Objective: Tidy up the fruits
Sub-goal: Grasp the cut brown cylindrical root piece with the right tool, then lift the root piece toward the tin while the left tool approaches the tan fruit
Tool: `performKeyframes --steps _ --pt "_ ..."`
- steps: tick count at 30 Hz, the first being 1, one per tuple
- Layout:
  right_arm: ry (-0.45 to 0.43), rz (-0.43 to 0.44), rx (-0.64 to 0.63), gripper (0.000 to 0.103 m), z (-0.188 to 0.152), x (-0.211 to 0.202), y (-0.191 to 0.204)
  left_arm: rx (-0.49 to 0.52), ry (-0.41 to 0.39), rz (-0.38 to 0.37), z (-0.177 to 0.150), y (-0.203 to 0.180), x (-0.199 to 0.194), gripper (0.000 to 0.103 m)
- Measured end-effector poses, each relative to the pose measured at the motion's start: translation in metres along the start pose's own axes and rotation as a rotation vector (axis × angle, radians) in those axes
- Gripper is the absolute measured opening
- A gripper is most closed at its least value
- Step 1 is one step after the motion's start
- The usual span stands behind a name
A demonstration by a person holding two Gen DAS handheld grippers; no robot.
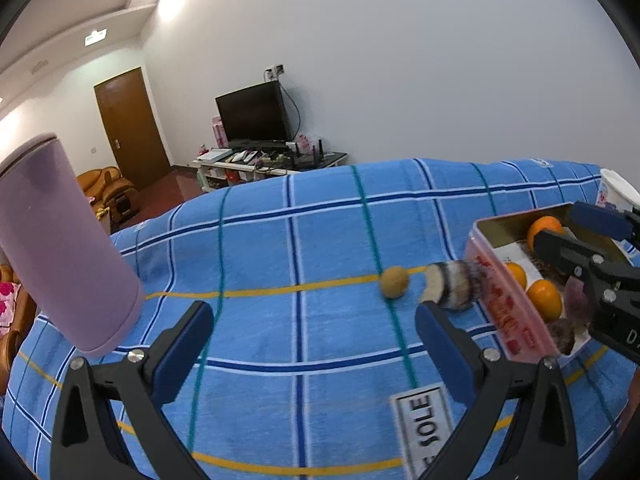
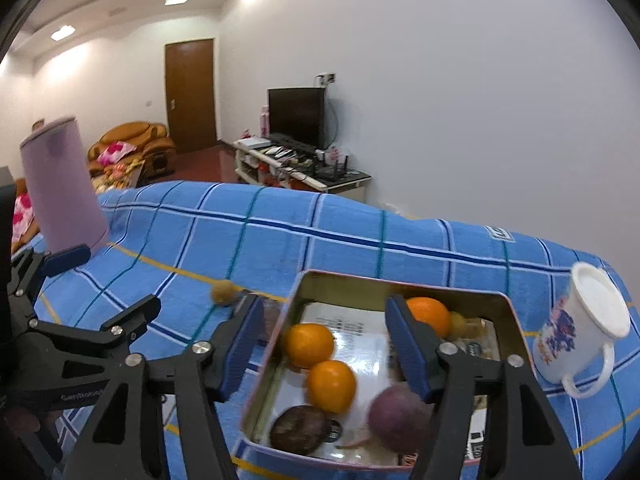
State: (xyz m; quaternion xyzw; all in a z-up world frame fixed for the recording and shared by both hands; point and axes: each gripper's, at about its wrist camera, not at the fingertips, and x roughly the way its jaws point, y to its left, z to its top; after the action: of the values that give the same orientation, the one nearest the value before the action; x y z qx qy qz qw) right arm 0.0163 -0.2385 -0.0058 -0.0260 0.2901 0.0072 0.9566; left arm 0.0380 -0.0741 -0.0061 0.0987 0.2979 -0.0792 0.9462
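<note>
A pink tin box (image 2: 440,290) sits on the blue checked cloth and holds three oranges (image 2: 310,344), a purple round fruit (image 2: 398,416) and a dark brown fruit (image 2: 300,428). My right gripper (image 2: 326,340) hovers open over the tin's left part, one finger outside the wall, with nothing gripped. A small tan fruit (image 1: 395,282) lies on the cloth left of the tin (image 1: 504,312). A blurred dark-and-pale striped thing (image 1: 452,286) lies against the tin's wall. My left gripper (image 1: 312,316) is open and empty, low over the cloth, short of the tan fruit.
A tall lilac tumbler (image 1: 60,248) stands at the left of the cloth. A white printed mug (image 2: 588,320) stands right of the tin. The right gripper (image 1: 560,226) reaches over the tin in the left wrist view. Behind are a TV stand, a door and sofas.
</note>
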Motion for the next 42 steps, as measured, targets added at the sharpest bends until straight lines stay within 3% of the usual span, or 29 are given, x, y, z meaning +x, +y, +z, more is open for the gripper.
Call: performKeyframes --steps 11,20,24,27,32,42 --pt "0.073 0.038 -0.116 0.046 0.012 0.015 0.043 -0.013 -0.001 0.013 -0.005 0.033 0.002 0.103" --pt "0.203 0.012 -0.335 0.045 0.016 0.043 0.071 -0.057 0.064 0.019 -0.010 0.067 0.022 0.100" --pt "0.277 0.028 -0.431 0.045 0.013 0.063 0.086 -0.067 0.058 0.029 -0.009 0.074 0.020 0.100" --pt "0.314 0.030 -0.467 0.038 0.012 0.075 0.092 -0.084 0.061 0.020 -0.008 0.080 0.019 0.100" --pt "0.365 -0.001 -0.570 0.038 0.017 0.091 0.097 -0.090 0.072 0.019 -0.007 0.084 0.020 0.100" --pt "0.526 0.053 -0.769 0.039 0.030 0.108 0.100 -0.122 0.082 0.011 -0.005 0.094 0.019 0.100"
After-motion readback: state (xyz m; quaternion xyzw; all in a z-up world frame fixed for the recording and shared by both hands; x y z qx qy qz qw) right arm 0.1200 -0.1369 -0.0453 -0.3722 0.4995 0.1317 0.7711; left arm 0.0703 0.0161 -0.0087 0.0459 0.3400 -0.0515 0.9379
